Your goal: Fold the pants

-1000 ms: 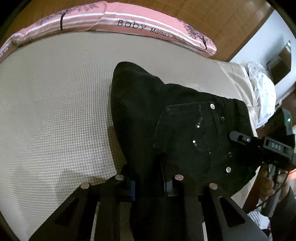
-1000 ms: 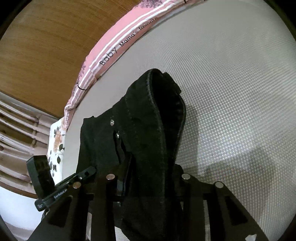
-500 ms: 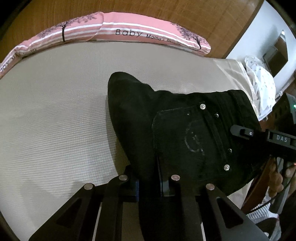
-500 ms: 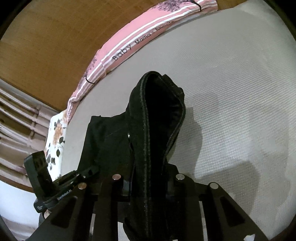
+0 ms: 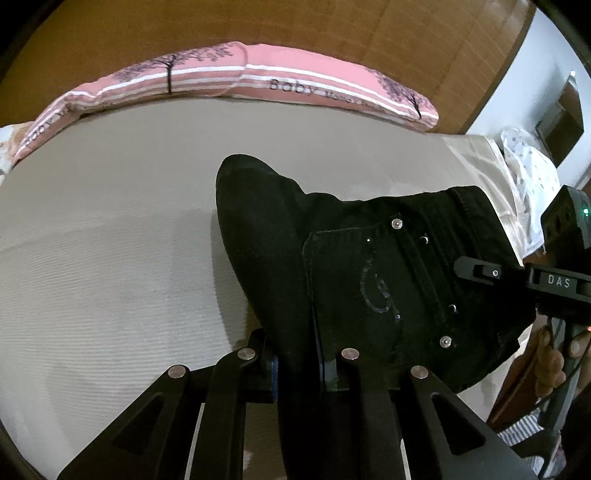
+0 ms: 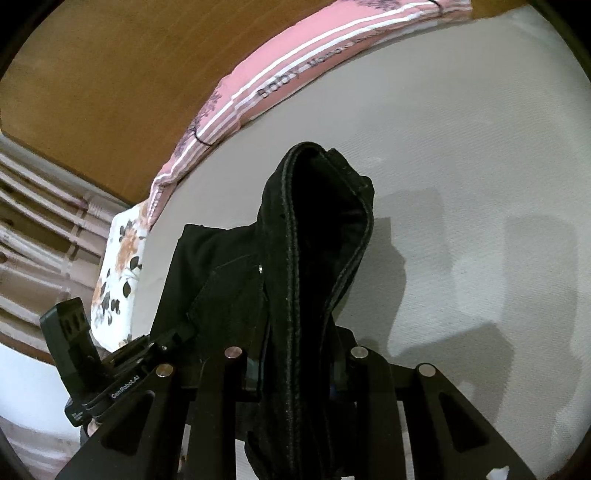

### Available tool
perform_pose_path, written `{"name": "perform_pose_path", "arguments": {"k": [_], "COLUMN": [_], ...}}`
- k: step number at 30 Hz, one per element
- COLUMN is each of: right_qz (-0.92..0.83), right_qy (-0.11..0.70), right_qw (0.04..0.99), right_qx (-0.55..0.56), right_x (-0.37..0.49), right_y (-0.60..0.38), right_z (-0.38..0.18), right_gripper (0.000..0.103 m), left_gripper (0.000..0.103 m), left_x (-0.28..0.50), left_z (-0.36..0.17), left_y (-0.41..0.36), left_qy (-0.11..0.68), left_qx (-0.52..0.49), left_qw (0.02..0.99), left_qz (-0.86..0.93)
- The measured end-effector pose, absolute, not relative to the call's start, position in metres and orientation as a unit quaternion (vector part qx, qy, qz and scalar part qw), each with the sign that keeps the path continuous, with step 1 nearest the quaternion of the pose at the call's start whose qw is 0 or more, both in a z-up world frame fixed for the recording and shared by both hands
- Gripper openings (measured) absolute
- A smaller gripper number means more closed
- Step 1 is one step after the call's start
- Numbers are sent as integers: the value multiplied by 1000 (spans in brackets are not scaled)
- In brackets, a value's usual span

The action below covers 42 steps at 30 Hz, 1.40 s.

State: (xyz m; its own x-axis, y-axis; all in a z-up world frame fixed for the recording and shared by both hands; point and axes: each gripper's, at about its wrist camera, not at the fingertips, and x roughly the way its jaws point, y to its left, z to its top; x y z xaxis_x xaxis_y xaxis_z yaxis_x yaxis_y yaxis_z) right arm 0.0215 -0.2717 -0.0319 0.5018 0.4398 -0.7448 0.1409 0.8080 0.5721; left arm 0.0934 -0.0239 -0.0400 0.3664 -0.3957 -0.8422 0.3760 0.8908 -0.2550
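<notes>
Denim fills the gap of my left tool (image 5: 297, 363): its blue-edged pads are pinched tight on a bunched fold of the black denim pants (image 5: 369, 280), and the jaws have just been closing further on that cloth. From that pinch the pants rise and spread to the right, with a back pocket showing silver rivets and a faint sequin swirl, and the waistband running toward my right tool (image 5: 476, 267), which comes in from the right edge with my fingers (image 5: 550, 362) wrapped on its handle.

My right tool (image 6: 295, 365) is likewise clamped on a thick rolled edge of the same pants (image 6: 314, 229), its jaws having just drawn in on the fabric; the stitched hem stands up in a hood-like loop just beyond the tips. My left tool (image 6: 173, 334) shows at the lower left of that view, gripping the garment's other side.

The pants hang lifted between both tools above the beige textured bed cover (image 5: 110, 240), casting a shadow on it. Farther off lies a long pink striped bolster printed with trees and lettering (image 5: 258, 77), against a brown wooden headboard (image 5: 332, 26).
</notes>
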Motion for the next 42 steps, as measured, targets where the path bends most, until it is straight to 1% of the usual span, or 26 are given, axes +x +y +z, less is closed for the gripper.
{"name": "perform_pose_path", "arguments": {"k": [14, 29, 34, 42], "right_qz": [128, 142, 143, 134], "right_qy": [495, 501, 503, 510], "right_qw": [812, 809, 808, 810], "right_qx": [281, 273, 271, 256], "right_x": [84, 195, 229, 265], "right_y": [-227, -202, -197, -189], "right_z": [-23, -22, -27, -48], "right_gripper": [21, 21, 21, 21], "left_gripper": [14, 14, 14, 15], "left_x": [134, 237, 268, 302], "left_z": [-31, -35, -42, -74], "left_y": [26, 53, 57, 70], "left_qy": [497, 485, 487, 500], "left_qx": [-30, -38, -35, -22], "left_qw": [845, 857, 858, 852], "left_qz": [-196, -170, -163, -152]}}
